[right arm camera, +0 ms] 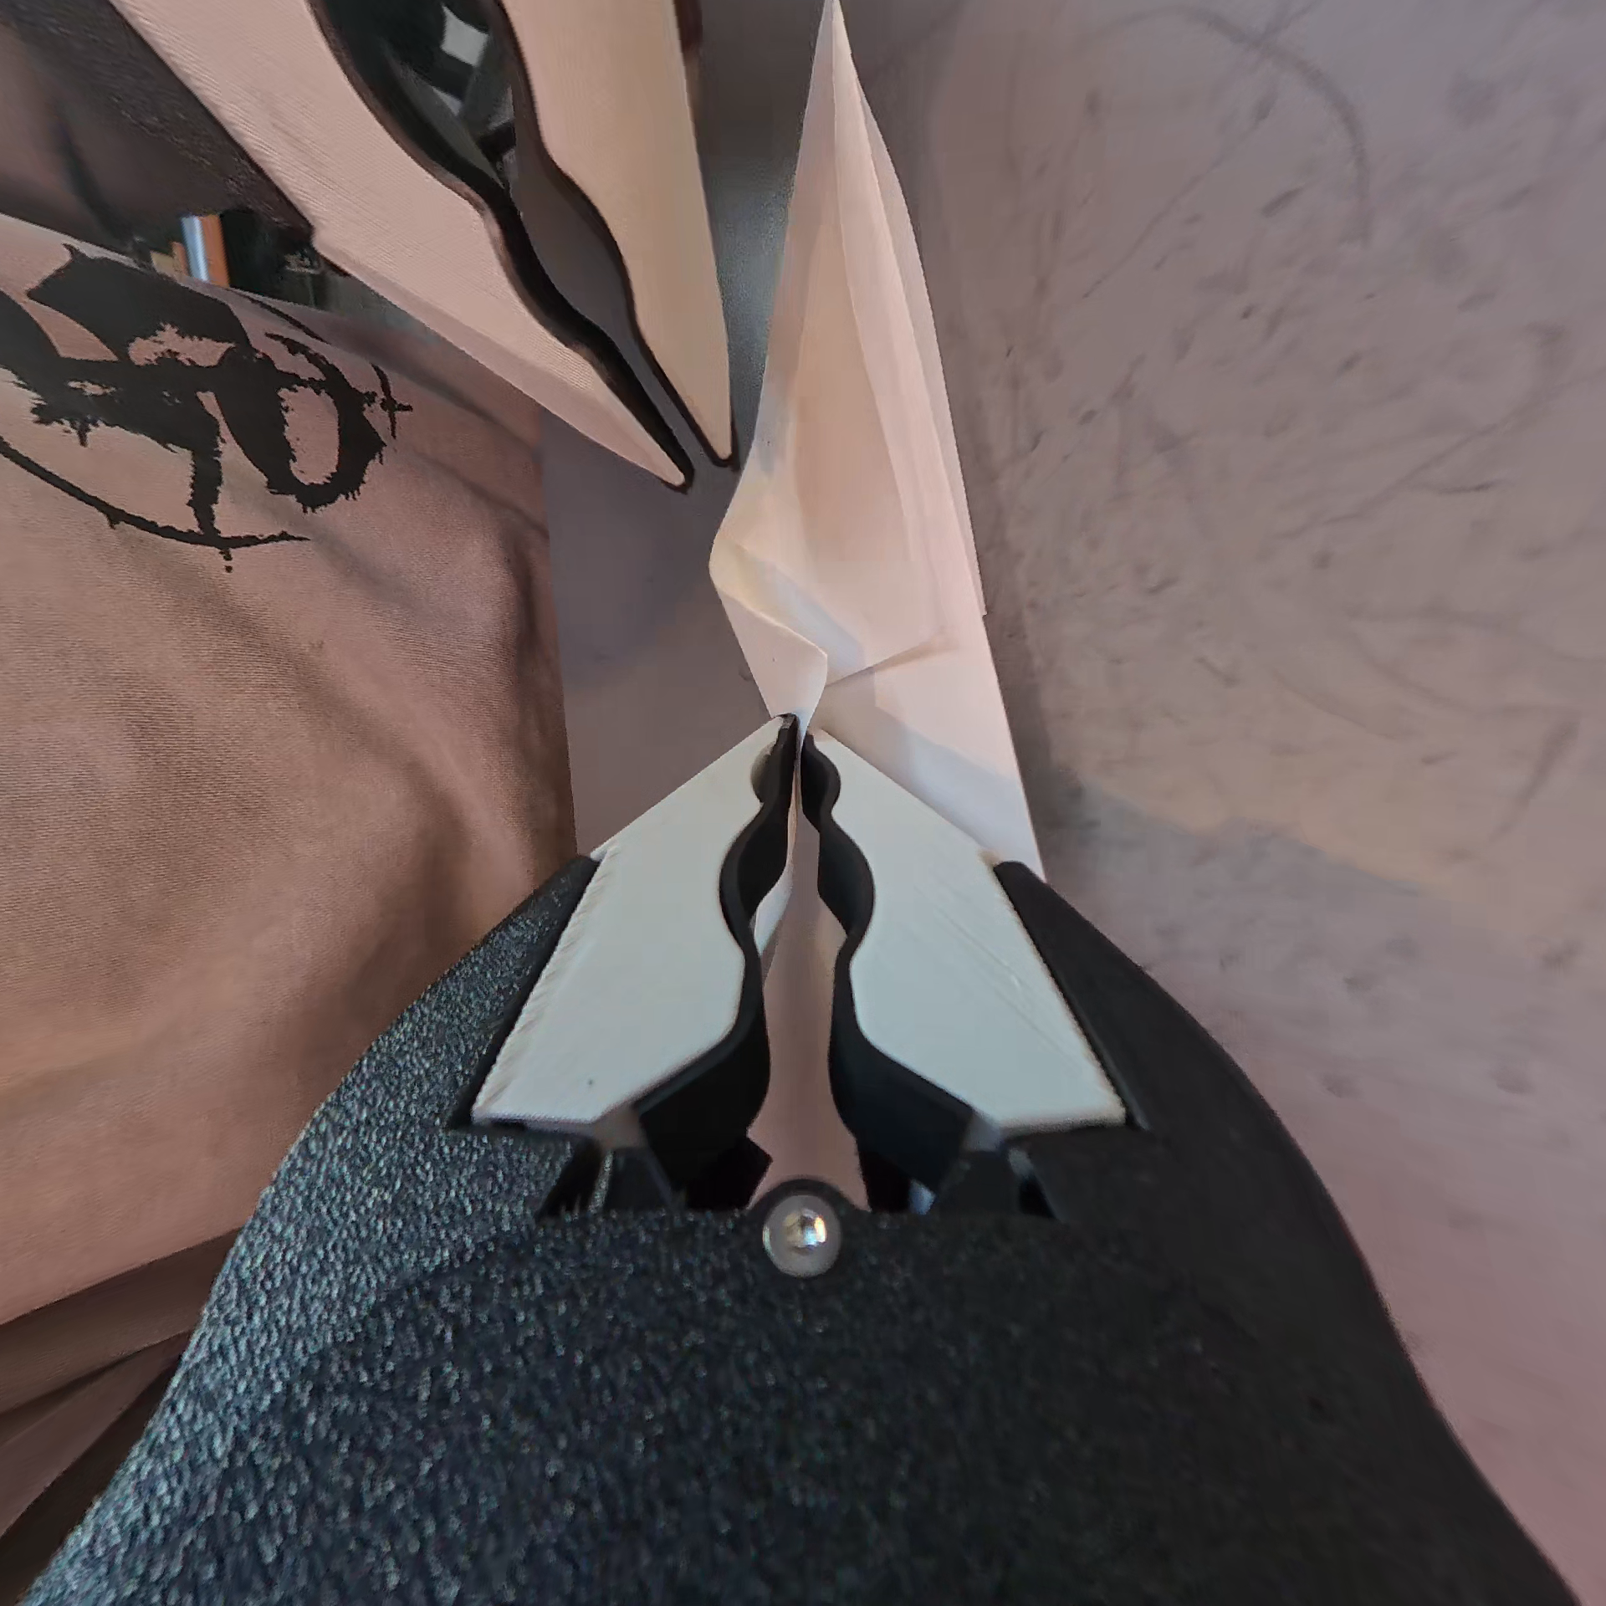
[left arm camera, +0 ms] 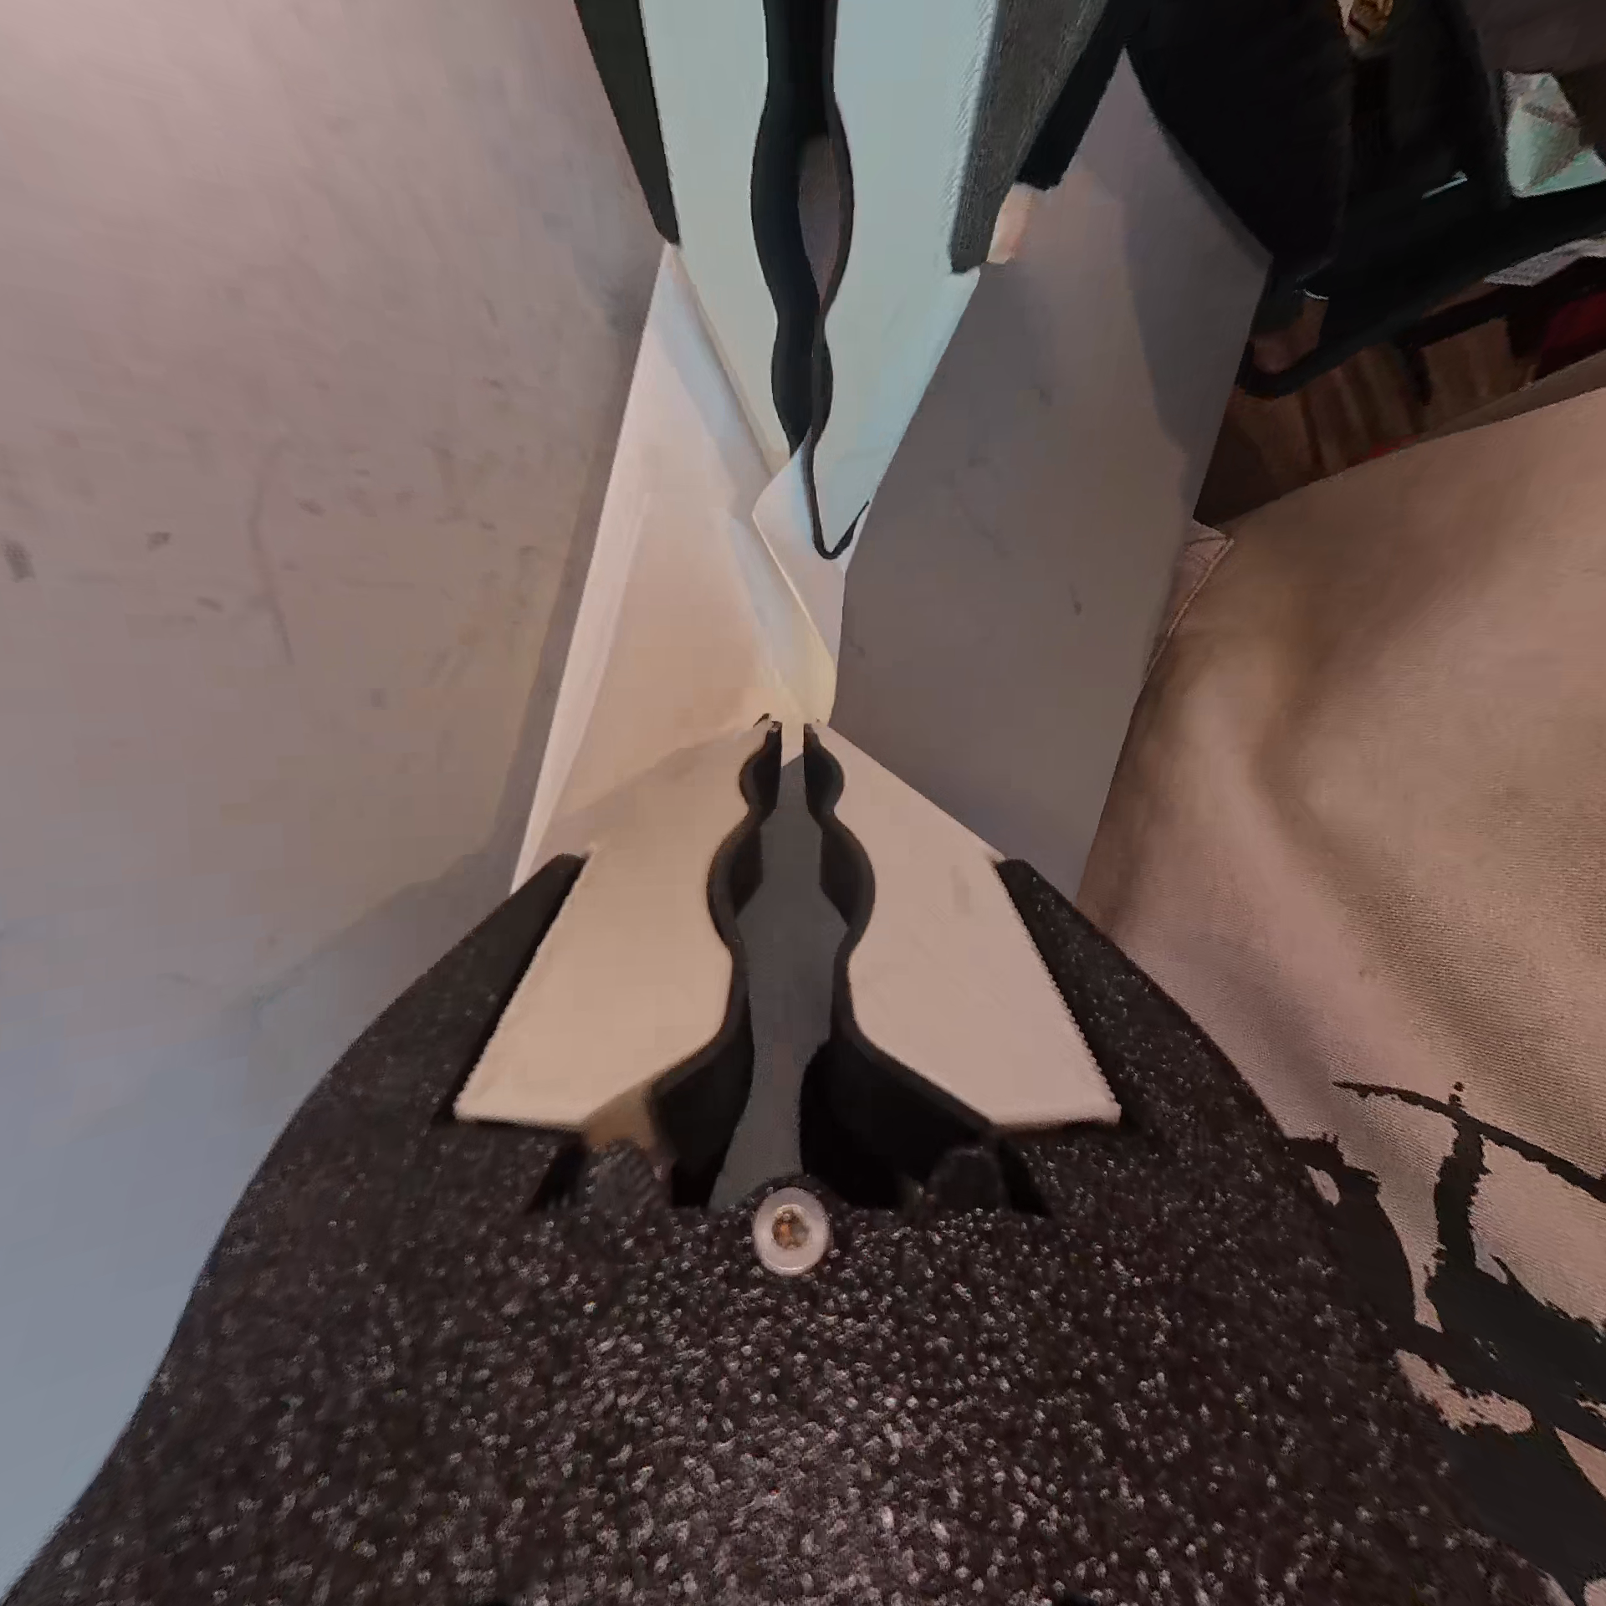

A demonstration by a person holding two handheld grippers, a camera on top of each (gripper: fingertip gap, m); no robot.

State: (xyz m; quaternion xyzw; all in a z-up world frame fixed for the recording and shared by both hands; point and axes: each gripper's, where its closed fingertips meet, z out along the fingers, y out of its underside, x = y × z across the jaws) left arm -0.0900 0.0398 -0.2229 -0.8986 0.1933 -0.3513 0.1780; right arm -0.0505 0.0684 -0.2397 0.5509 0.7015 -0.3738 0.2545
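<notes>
A folded white sheet of paper [left arm camera: 695, 626] lies along the edge of a grey table [left arm camera: 261, 434]. My left gripper [left arm camera: 787, 728] is shut, its tips pinching the paper's near crumpled edge. The right gripper [left arm camera: 824, 543] comes in from above in this view, opposite it, and pinches a lifted corner of the same sheet. In the right wrist view my right gripper [right arm camera: 793, 730] is shut on the paper [right arm camera: 860, 487], and a strip of it shows between the fingers. The left gripper [right arm camera: 704, 469] points in from the upper left at the paper's edge.
The table's top [right arm camera: 1304, 521] is scuffed and marked. A person in a beige shirt with a black print [left arm camera: 1347, 782] [right arm camera: 261, 695] stands right against the table's edge. Dark chair frames [left arm camera: 1390, 217] stand beyond, on a wooden floor. Spacing between my two grippers at the tips: around 6 cm.
</notes>
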